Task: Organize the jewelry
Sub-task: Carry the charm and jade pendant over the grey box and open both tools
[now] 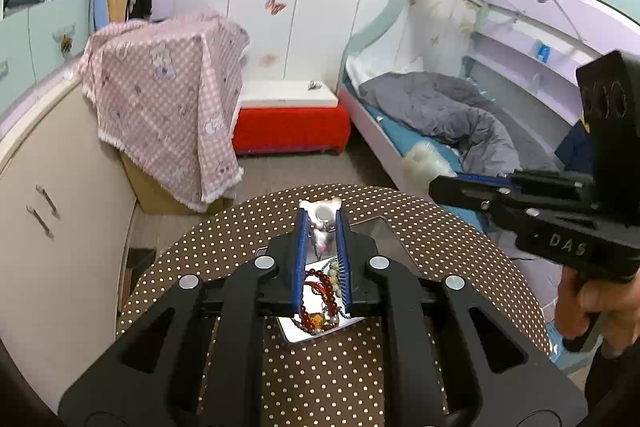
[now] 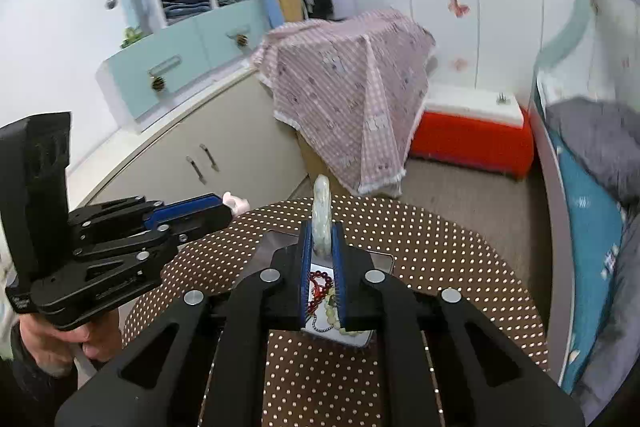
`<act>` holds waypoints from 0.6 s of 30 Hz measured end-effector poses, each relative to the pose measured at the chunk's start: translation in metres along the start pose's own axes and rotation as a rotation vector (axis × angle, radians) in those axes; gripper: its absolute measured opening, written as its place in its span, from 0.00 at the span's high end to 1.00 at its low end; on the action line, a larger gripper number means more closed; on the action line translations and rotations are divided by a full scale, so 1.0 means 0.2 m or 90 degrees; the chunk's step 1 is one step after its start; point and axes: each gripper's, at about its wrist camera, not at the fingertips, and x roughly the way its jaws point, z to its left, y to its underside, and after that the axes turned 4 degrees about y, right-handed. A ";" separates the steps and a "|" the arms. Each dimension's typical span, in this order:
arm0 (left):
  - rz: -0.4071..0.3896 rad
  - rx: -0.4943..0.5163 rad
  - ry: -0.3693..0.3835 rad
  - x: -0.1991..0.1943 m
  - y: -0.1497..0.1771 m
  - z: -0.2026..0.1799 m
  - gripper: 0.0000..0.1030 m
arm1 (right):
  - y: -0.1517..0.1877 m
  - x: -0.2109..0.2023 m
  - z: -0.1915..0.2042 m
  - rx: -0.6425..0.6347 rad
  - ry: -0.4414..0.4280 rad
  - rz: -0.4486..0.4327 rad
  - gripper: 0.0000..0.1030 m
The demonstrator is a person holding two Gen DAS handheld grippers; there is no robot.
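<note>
Left gripper (image 1: 322, 223) clamped on a pale pink figurine (image 1: 322, 227) between its 2 fingers. Right gripper (image 2: 322, 227) clamped on a pale green bangle (image 2: 322, 215), which projects beyond the fingertips. Below both, beaded jewelry (image 1: 320, 291) lies heaped on a white tray (image 1: 296, 331) on the dotted table (image 1: 320, 379).
</note>
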 end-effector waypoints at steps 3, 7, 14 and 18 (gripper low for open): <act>-0.009 -0.016 -0.036 0.00 0.01 0.02 0.06 | 0.01 0.04 -0.05 0.035 0.002 0.007 0.63; -0.054 -0.018 -0.068 -0.10 0.03 0.04 0.06 | 0.03 -0.02 -0.07 0.061 0.010 -0.030 0.09; -0.085 -0.022 -0.141 -0.27 0.04 0.02 0.06 | 0.02 -0.17 -0.05 0.081 0.032 -0.077 0.08; -0.116 -0.015 -0.157 -0.41 0.03 -0.03 0.06 | 0.01 -0.27 0.00 0.070 0.037 -0.099 0.08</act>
